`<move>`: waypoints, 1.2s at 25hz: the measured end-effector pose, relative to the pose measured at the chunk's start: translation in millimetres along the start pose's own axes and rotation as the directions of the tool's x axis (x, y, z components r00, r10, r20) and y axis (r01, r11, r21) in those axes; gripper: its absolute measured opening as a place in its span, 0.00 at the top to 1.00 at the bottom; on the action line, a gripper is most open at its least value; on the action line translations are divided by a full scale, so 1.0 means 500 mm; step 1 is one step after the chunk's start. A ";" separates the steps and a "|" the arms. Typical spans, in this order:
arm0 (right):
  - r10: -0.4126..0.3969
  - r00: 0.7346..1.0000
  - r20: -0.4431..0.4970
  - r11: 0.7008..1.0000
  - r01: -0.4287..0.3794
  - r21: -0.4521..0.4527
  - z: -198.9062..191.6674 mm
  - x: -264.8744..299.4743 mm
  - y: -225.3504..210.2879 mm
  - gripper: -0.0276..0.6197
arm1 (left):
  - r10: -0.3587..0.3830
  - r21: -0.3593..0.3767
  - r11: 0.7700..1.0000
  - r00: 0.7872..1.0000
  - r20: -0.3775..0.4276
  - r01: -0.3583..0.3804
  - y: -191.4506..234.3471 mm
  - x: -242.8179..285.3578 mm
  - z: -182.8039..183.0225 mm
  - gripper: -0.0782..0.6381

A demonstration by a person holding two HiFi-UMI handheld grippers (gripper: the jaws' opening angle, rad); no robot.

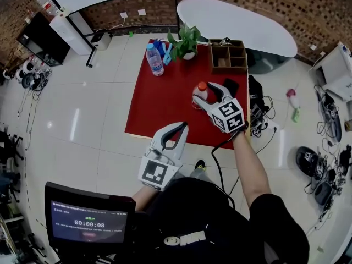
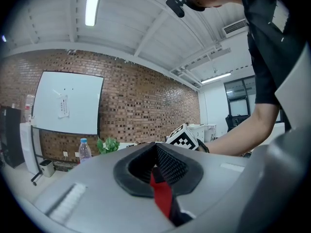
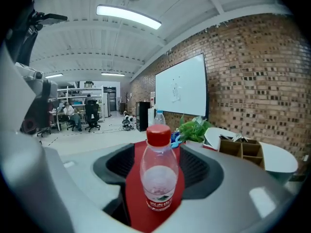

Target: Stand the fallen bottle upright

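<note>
A clear plastic bottle [image 1: 201, 93] with a red cap stands upright on the red table [image 1: 157, 109], right of its middle. My right gripper [image 1: 206, 97] reaches in from the front with one jaw on each side of the bottle. In the right gripper view the bottle [image 3: 158, 178] sits between the pads, and red cloth shows on both sides of it, so the right gripper [image 3: 158, 152] is open around it. The left gripper [image 1: 183, 126] hovers at the table's front edge, its tips together and holding nothing; in the left gripper view the left gripper [image 2: 155, 147] points over the table.
A blue-capped water bottle [image 1: 154, 59], a potted plant [image 1: 186, 42] and a wooden organiser box [image 1: 228, 56] stand along the table's far edge. A white oval table [image 1: 236, 21] lies beyond. A small monitor [image 1: 88, 221] is at my lower left. Cables and gear litter the floor at the right.
</note>
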State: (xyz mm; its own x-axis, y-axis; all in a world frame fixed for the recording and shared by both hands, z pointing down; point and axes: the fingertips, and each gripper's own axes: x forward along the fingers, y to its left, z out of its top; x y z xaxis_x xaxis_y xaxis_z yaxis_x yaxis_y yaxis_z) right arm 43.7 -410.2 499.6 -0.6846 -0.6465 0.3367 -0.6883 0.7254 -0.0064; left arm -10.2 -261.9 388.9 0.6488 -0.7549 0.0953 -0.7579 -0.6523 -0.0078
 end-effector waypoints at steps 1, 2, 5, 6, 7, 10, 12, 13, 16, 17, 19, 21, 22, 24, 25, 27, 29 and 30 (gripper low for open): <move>-0.005 1.000 0.014 1.000 0.005 -0.002 0.011 -0.008 -0.002 0.52 | -0.002 0.000 1.000 1.000 0.004 0.002 -0.002 0.001 0.001 0.89; -0.010 0.999 0.030 1.000 0.010 0.000 0.023 -0.019 -0.005 0.52 | -0.003 -0.001 1.000 1.000 0.006 0.003 -0.004 0.002 0.002 0.89; -0.023 0.996 0.091 0.999 0.021 0.024 0.061 -0.065 -0.015 0.52 | -0.005 -0.010 1.000 1.000 0.008 0.005 -0.010 0.006 0.002 0.89; -0.018 0.993 0.120 0.999 0.014 0.036 0.077 -0.086 -0.013 0.52 | -0.006 -0.014 1.000 1.000 0.009 0.006 -0.012 0.008 0.003 0.89; -0.006 0.988 0.156 0.999 -0.001 0.048 0.097 -0.111 -0.008 0.52 | -0.006 -0.018 1.000 1.000 0.009 0.006 -0.013 0.011 0.005 0.89; 0.014 0.960 0.280 0.997 -0.036 0.075 0.162 -0.193 0.016 0.52 | 0.001 -0.024 1.000 1.000 0.010 0.000 -0.012 0.026 0.012 0.89; -0.016 0.941 0.339 0.995 -0.017 0.094 0.191 -0.241 0.025 0.53 | -0.008 -0.027 1.000 1.000 0.017 0.009 -0.019 0.039 0.013 0.89; -0.041 0.933 0.357 0.994 0.002 0.109 0.197 -0.261 0.029 0.55 | -0.015 -0.028 0.999 1.000 0.021 0.016 -0.024 0.044 0.012 0.89; -0.107 0.938 0.328 0.980 0.044 0.194 0.150 -0.288 0.045 0.95 | -0.030 -0.027 0.999 0.999 0.025 0.031 -0.042 0.057 0.006 0.89; -0.106 0.950 0.295 0.973 0.038 0.227 0.115 -0.283 0.058 0.95 | -0.034 -0.027 0.999 0.999 0.027 0.035 -0.048 0.061 0.004 0.89; -0.093 0.966 0.241 0.956 0.019 0.292 0.045 -0.277 0.088 0.95 | -0.034 -0.029 0.999 0.999 0.020 0.034 -0.061 0.064 0.000 0.89; -0.073 0.972 0.223 0.949 -0.001 0.315 0.011 -0.281 0.112 0.95 | -0.021 -0.030 0.999 1.000 0.008 0.021 -0.069 0.062 -0.002 0.89; -0.061 0.974 0.220 0.952 -0.010 0.307 0.007 -0.283 0.120 0.95 | -0.012 -0.030 0.999 1.000 0.005 0.012 -0.070 0.060 -0.003 0.89; -0.035 0.976 0.216 0.959 -0.028 0.283 0.007 -0.283 0.129 0.95 | 0.013 -0.029 0.999 1.000 -0.012 -0.013 -0.071 0.056 -0.008 0.89; -0.021 0.977 0.214 0.961 -0.040 0.274 0.006 -0.283 0.132 0.95 | 0.025 -0.029 0.999 0.999 -0.024 -0.026 -0.072 0.054 -0.013 0.89; 0.008 0.977 0.212 0.962 -0.065 0.266 -0.002 -0.284 0.139 0.95 | 0.042 -0.023 0.999 0.999 -0.034 -0.043 -0.078 0.048 -0.025 0.89; 0.036 0.978 0.208 0.961 -0.091 0.260 -0.015 -0.288 0.151 0.95 | 0.074 -0.022 0.997 0.996 -0.047 -0.075 -0.082 0.041 -0.031 0.89; 0.050 0.977 0.206 0.961 -0.103 0.256 -0.021 -0.290 0.157 0.95 | 0.092 -0.024 0.995 0.994 -0.052 -0.093 -0.082 0.037 -0.032 0.89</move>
State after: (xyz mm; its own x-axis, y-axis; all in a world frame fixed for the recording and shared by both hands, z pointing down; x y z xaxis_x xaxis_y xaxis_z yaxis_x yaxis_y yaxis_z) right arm 91.2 -257.0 460.0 -0.7528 -0.6442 0.1352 -0.6526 0.7035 -0.2816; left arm 31.6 -248.0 406.8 0.5720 -0.8071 0.1461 -0.8165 -0.5774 0.0070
